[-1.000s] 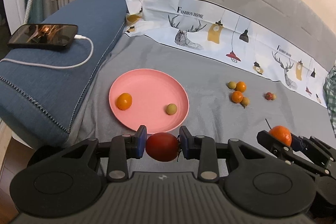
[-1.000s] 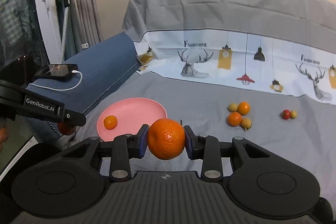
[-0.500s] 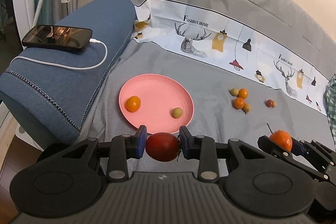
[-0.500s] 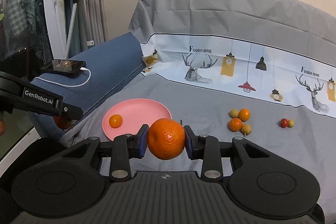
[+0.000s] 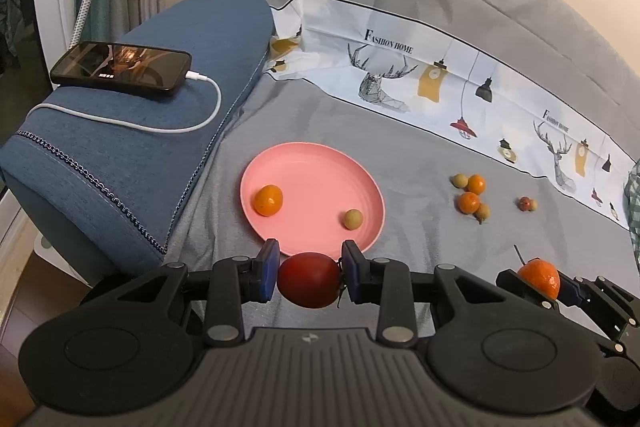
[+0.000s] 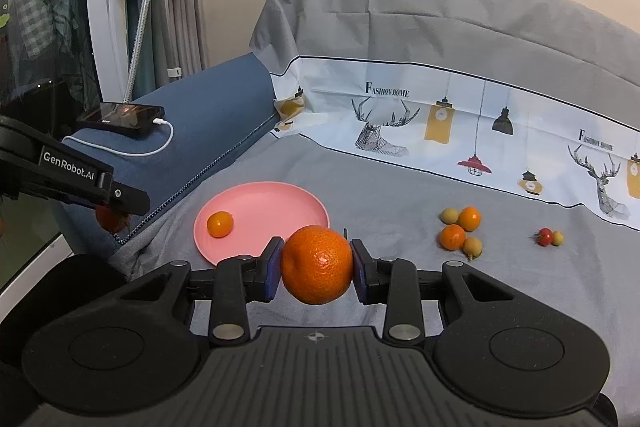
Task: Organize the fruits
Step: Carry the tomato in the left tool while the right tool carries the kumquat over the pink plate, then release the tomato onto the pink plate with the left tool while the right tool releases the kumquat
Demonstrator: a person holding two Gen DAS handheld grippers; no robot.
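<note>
My left gripper [image 5: 309,273] is shut on a dark red tomato [image 5: 309,285], held above the grey sheet just in front of the pink plate [image 5: 316,171]. The plate holds a small orange [image 5: 267,200] and a small green fruit [image 5: 353,219]. My right gripper [image 6: 317,265] is shut on a large mandarin [image 6: 317,264], near the plate's front right rim [image 6: 280,199]. It also shows in the left wrist view [image 5: 538,277]. A cluster of small orange and yellow-green fruits [image 5: 470,197] lies right of the plate, with a red and yellow pair [image 5: 527,203] farther right.
A phone [image 5: 120,67] on a white charging cable [image 5: 176,127] lies on the blue armrest [image 5: 120,163] left of the plate. A printed deer-pattern cloth [image 5: 440,83] runs along the sofa back. A clothes steamer pole [image 6: 140,23] stands behind the armrest.
Both grippers have drawn back and up from the plate while keeping hold of their fruits; the plate and loose fruits look smaller and have not moved.
</note>
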